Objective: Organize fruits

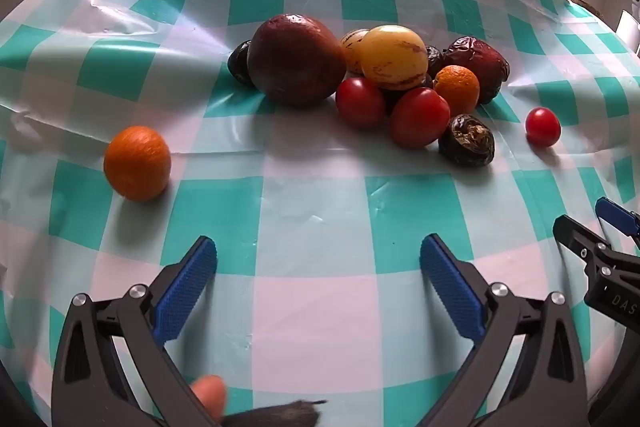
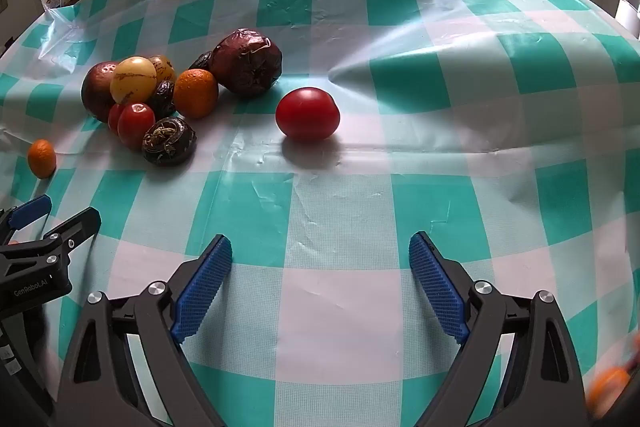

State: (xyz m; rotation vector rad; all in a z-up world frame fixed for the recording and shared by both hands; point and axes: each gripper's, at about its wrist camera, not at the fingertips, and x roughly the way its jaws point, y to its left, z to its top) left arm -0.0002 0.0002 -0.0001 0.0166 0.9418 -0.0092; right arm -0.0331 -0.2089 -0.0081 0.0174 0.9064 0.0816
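Left claw sits low over the checked table, blue pads spread wide apart, nothing between them; a fingertip shows at its base. Right claw is level beside it, equally spread and empty. Lettering "GenRobot.AI" reads on the left claw's body in the right wrist view. Fruit pile lies ahead of both claws; one orange sits apart to its left, one small tomato apart to its right, straight ahead of the right claw.
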